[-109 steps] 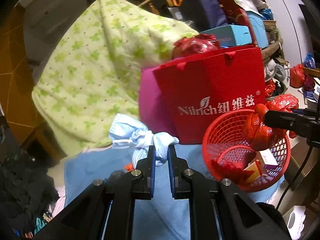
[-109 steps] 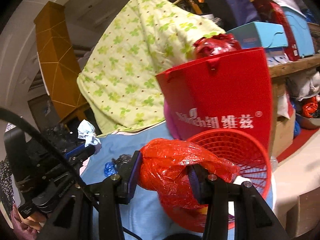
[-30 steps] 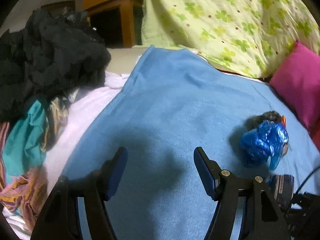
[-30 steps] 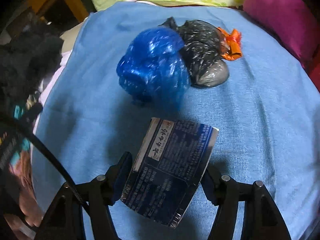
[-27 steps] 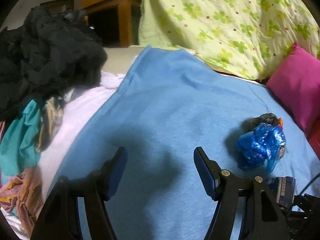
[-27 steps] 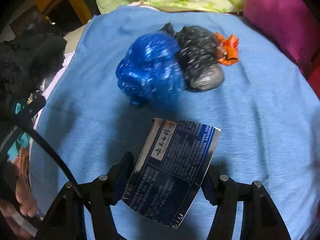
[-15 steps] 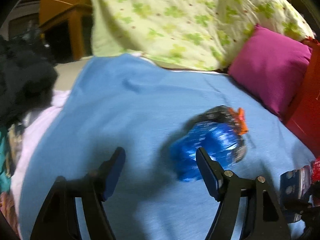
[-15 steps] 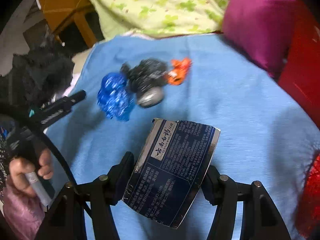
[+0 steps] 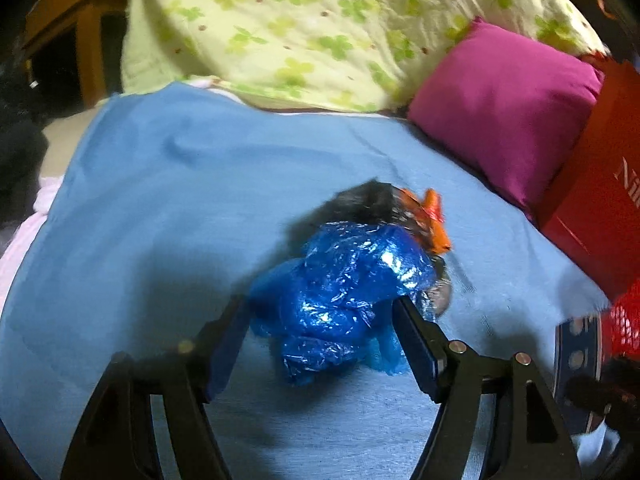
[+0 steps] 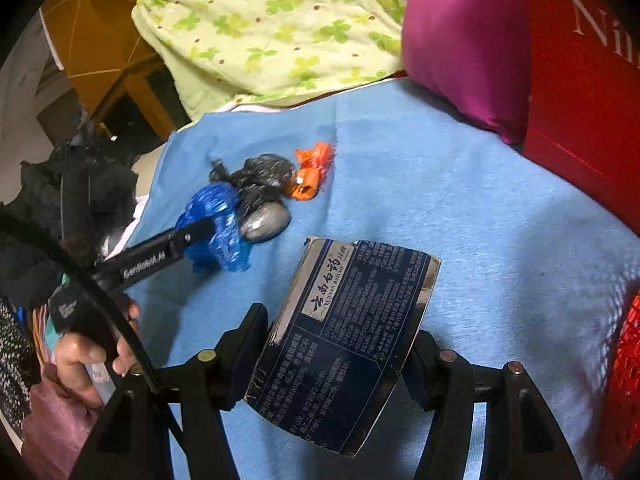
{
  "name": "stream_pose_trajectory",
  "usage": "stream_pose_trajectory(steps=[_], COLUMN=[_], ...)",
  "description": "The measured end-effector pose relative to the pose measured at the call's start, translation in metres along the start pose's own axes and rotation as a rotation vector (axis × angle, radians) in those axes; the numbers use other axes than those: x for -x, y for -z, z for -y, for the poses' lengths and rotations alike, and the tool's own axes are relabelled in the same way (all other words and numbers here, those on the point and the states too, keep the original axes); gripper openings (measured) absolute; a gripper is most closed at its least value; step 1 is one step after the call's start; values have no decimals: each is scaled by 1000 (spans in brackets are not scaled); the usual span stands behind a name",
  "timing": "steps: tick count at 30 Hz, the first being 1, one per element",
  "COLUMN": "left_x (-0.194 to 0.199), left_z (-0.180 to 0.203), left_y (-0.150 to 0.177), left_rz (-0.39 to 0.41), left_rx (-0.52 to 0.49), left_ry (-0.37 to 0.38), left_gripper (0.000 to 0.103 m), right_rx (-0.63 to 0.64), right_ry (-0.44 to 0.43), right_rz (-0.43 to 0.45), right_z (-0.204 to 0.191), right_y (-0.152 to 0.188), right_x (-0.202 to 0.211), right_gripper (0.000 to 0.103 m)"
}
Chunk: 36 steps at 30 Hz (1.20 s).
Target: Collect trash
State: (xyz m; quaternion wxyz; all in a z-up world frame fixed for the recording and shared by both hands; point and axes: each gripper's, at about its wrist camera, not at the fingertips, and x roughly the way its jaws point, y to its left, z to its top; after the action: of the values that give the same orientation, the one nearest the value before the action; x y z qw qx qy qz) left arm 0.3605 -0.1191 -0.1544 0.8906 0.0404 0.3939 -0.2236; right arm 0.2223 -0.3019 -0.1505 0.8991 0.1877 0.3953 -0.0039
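A crumpled blue plastic bag [image 9: 340, 300] lies on the blue blanket [image 9: 168, 208]; my left gripper [image 9: 320, 340] is open, with a finger on either side of it. Behind the bag lie a black plastic bag [image 9: 368, 200] and an orange wrapper [image 9: 432, 224]. All three also show in the right wrist view: the blue bag [image 10: 220, 216], the black bag [image 10: 260, 196], the orange wrapper [image 10: 310, 176]. My right gripper [image 10: 336, 340] is shut on a dark blue carton [image 10: 344, 344] and holds it above the blanket. The red mesh basket [image 10: 624, 380] is at the right edge.
A magenta pillow [image 9: 508, 104] and a red paper bag [image 9: 600, 192] stand at the back right. A green clover-print quilt [image 9: 320, 20] is piled behind. Dark clothes [image 10: 80, 176] lie off the blanket's left side.
My left gripper has swung right and closed in until its open fingers flank the blue bag. My right gripper has lifted and carried the carton right, toward the red basket.
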Motion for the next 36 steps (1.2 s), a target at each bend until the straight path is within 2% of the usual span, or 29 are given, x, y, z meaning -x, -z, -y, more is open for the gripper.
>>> stream_pose_trajectory(steps=[1, 2, 6, 11, 13, 15, 16, 17, 21, 24, 25, 27, 28, 29, 30, 31, 32, 36], left_x=[0, 2, 7, 17, 25, 34, 38, 44, 61, 63, 63, 62, 63, 63, 64, 64, 62, 36], left_z=[2, 4, 7, 1, 2, 2, 2, 3, 4, -11, -16, -23, -24, -24, -22, -18, -14, 1], left_y=[0, 1, 3, 4, 4, 4, 5, 6, 13, 17, 18, 20, 21, 21, 20, 18, 16, 8], left_rz=[2, 5, -3, -7, -8, -1, 1, 4, 29, 24, 12, 3, 7, 21, 46, 86, 97, 46], left_rx=[-7, -15, -20, 12, 9, 12, 15, 15, -16, 23, 35, 53, 56, 55, 50, 38, 26, 10], left_ry=[10, 30, 43, 11, -24, -42, -43, -44, -80, -80, -77, -74, -71, -78, -95, -111, -102, -12], left_gripper=[71, 60, 52, 39, 36, 19, 4, 0, 0, 0, 1, 9, 33, 69, 80, 87, 87, 87], right_rx=[2, 5, 5, 9, 22, 36, 39, 45, 63, 48, 45, 41, 39, 36, 30, 26, 22, 12], right_ry=[8, 17, 39, 43, 37, 27, 21, 13, 10, -1, -3, -6, -7, -10, -15, -16, -15, -14], right_rz=[8, 18, 37, 62, 83, 108, 116, 127, 140, 138, 139, 142, 142, 141, 137, 134, 130, 121], right_z=[-2, -3, -2, -1, -3, -6, -7, -8, -12, -10, -9, -8, -7, -6, -5, -5, -5, -2], right_y=[1, 1, 2, 1, 1, 0, 0, 0, -1, 0, 0, -1, -1, -2, -3, -4, -3, -4], right_x=[1, 2, 3, 3, 6, 10, 11, 14, 18, 22, 23, 25, 26, 25, 24, 23, 22, 19], right_gripper=[64, 64, 64, 64, 64, 64, 64, 64, 64, 64, 64, 64, 64, 64, 64, 64, 64, 64])
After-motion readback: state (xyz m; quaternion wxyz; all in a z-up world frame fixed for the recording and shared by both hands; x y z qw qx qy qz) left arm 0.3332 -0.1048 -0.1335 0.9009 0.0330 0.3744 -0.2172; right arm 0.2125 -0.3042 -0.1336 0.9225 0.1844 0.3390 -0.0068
